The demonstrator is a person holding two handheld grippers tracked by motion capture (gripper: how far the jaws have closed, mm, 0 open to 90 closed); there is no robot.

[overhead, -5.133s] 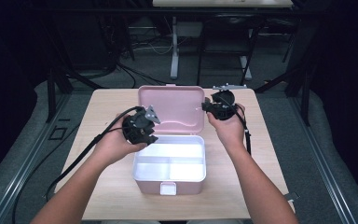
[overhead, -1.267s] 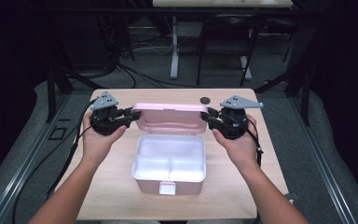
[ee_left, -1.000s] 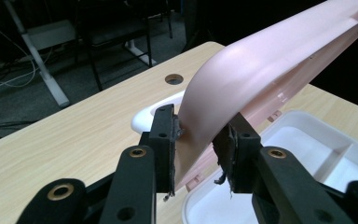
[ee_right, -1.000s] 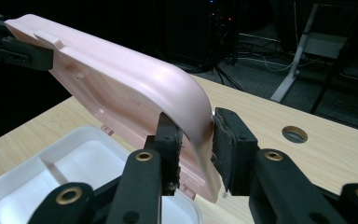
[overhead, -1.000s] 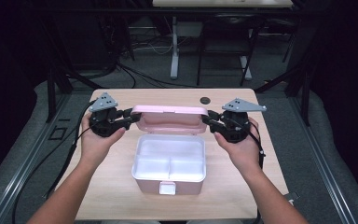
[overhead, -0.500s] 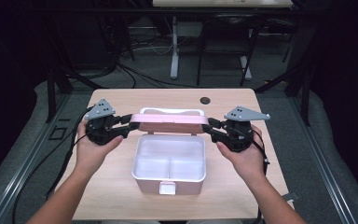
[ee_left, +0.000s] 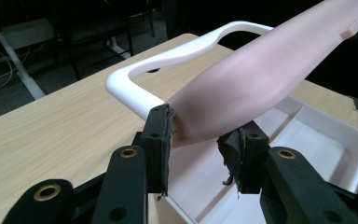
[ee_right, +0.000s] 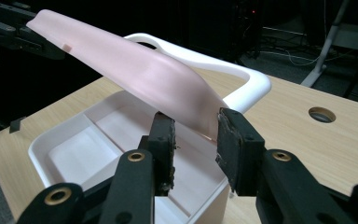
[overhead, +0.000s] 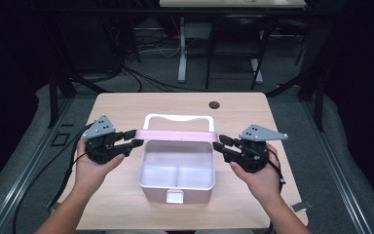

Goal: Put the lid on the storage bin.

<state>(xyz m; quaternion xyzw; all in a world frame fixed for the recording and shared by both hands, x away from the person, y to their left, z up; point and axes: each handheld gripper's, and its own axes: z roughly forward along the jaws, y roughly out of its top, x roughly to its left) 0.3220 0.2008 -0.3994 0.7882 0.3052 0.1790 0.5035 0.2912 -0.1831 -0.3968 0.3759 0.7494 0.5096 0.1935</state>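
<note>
Both grippers, left (overhead: pixel 135 139) and right (overhead: pixel 220 144), loosely open astride pink lid's (overhead: pixel 177 136) end edges.

Lid (overhead: pixel 177 136) over box (overhead: pixel 177 171) rear edge, btwn both hand-held grippers.

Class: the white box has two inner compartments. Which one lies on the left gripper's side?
The compartment left of the divider in the high view; the other compartment lies toward the right gripper.
</note>
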